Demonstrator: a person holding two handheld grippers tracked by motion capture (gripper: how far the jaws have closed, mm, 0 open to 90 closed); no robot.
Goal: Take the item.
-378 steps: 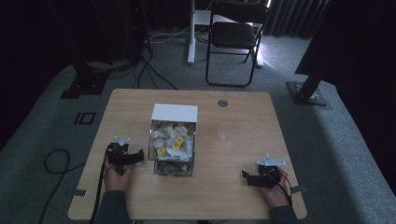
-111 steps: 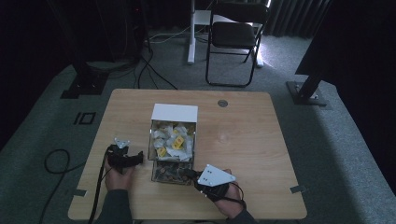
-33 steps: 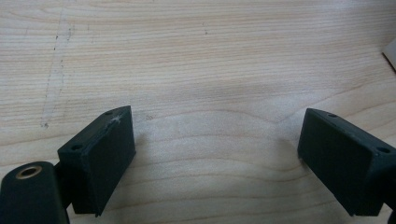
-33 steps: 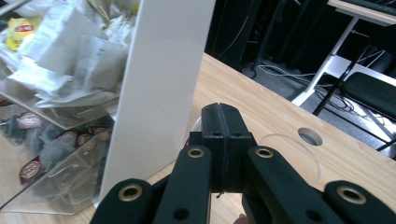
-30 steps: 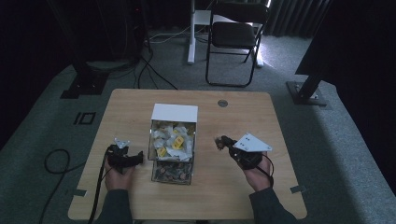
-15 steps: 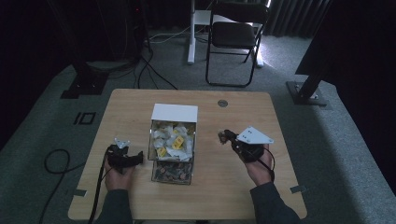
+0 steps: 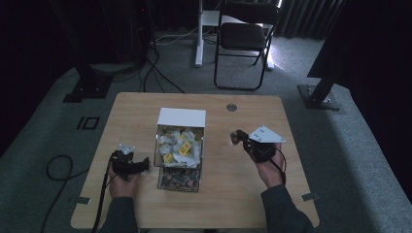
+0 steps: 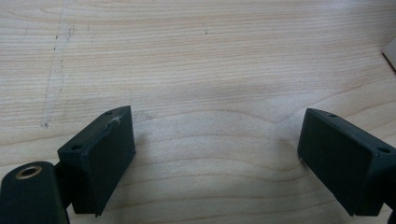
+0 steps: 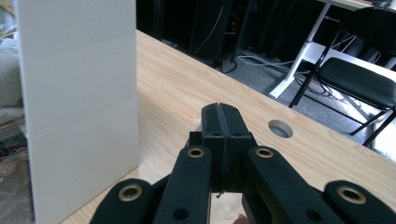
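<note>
Clear box (image 7: 179,150): placed mid-table (image 7: 145,204), filled with packets. Left gripper (image 7: 141,165): rested just left of the box, jaws spread, nothing between. Right gripper (image 7: 236,137): held right of the box, jaws clenched; something small glimpsed behind them, unidentifiable.

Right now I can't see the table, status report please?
Left gripper open, resting on the table. Right gripper shut, maybe pinching something small, beside the clear box of packets. Nothing in the way.
</note>
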